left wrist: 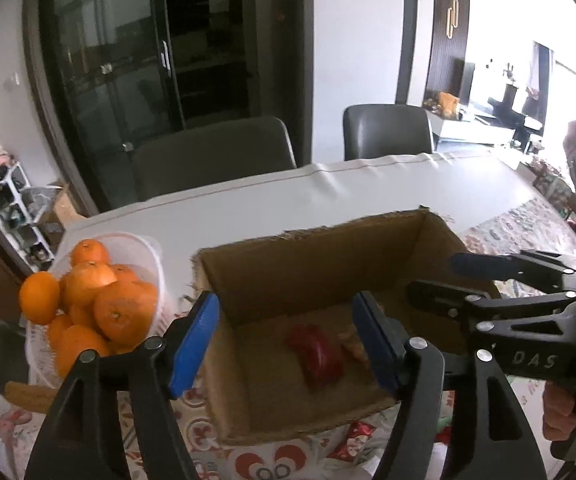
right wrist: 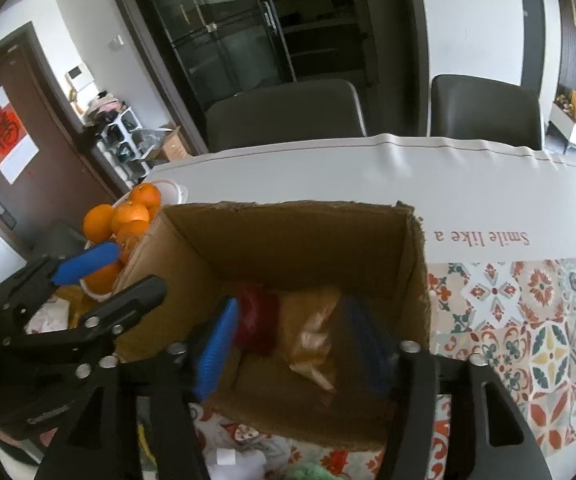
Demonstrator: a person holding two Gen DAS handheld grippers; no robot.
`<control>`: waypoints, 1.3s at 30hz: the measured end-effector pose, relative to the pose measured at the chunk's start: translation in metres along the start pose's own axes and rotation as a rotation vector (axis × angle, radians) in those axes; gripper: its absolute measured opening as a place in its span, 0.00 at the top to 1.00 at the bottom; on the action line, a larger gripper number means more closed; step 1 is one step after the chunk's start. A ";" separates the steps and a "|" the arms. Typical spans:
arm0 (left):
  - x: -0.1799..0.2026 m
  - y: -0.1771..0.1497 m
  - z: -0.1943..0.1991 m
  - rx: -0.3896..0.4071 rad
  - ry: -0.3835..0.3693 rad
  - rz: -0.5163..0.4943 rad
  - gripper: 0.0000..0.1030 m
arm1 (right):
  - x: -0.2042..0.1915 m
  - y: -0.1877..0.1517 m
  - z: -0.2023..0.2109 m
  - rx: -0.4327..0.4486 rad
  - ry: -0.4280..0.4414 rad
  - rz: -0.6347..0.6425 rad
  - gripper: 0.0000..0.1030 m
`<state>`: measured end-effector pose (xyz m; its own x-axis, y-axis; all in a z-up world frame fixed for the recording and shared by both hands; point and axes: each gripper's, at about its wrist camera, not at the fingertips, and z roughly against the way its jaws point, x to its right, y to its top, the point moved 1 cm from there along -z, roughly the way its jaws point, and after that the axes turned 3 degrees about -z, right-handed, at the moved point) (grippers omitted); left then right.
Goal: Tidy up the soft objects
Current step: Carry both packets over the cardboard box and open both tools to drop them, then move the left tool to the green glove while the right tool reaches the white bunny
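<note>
- While both grippers hang over the open cardboard box [left wrist: 308, 264], the left gripper [left wrist: 288, 344] has its blue pads apart with nothing between them; one finger sits outside the box's left wall, the other over its inside.
- The right gripper [right wrist: 292, 344] also stands with its jaws apart and empty, both blue pads [right wrist: 216, 352] down inside the box near its front wall.
- A red soft object [left wrist: 318, 354] lies on the box floor, toward the front.
- Just beside it, on its right, lies a crumpled tan object [right wrist: 314, 340]; whether the two touch is hard to tell.
- The box stands on the table [right wrist: 408, 176], toward its near edge, on a patterned cloth [right wrist: 528, 320].
- A white mesh basket [left wrist: 156, 256] heaped with oranges [left wrist: 122, 312] stands just beside the box's left wall, toward the table's left edge.
- Two dark chairs [left wrist: 216, 156] stand behind the table's far edge.
- A hand [left wrist: 564, 408] holds the right gripper's handle at the right of the left wrist view.
</note>
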<state>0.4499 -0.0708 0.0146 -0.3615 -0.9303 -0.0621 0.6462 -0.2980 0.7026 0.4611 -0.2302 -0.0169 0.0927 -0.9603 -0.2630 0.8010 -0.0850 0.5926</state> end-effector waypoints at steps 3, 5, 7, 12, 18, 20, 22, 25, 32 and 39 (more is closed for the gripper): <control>-0.002 -0.003 0.010 0.002 0.025 0.013 0.31 | 0.000 -0.001 0.009 0.033 -0.034 0.002 0.38; -0.004 -0.007 0.019 0.005 0.036 0.031 0.30 | -0.002 -0.003 0.016 0.054 -0.049 0.002 0.38; -0.004 -0.010 0.027 0.006 0.038 0.049 0.29 | -0.005 -0.005 0.025 0.070 -0.054 0.004 0.38; -0.008 -0.018 0.051 0.019 0.061 0.080 0.24 | -0.014 -0.013 0.046 0.107 -0.074 0.022 0.38; -0.009 -0.030 0.075 0.032 0.096 0.093 0.15 | -0.028 -0.024 0.066 0.130 -0.077 0.046 0.38; -0.010 -0.036 0.082 0.030 0.111 0.094 0.14 | -0.033 -0.028 0.070 0.133 -0.072 0.056 0.38; -0.012 -0.040 0.087 0.028 0.126 0.098 0.12 | -0.037 -0.032 0.073 0.129 -0.068 0.066 0.38; -0.015 -0.050 0.095 0.024 0.144 0.108 0.10 | -0.046 -0.041 0.076 0.120 -0.063 0.078 0.38; -0.019 -0.070 0.106 0.002 0.160 0.125 0.08 | -0.059 -0.058 0.079 0.097 -0.048 0.103 0.38; -0.019 -0.092 0.107 -0.045 0.180 0.132 0.07 | -0.067 -0.077 0.073 0.047 -0.047 0.128 0.38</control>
<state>0.3255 -0.0027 0.0264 -0.1492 -0.9837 -0.1002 0.7107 -0.1771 0.6808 0.3501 -0.1790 0.0110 0.1635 -0.9754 -0.1481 0.7556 0.0272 0.6545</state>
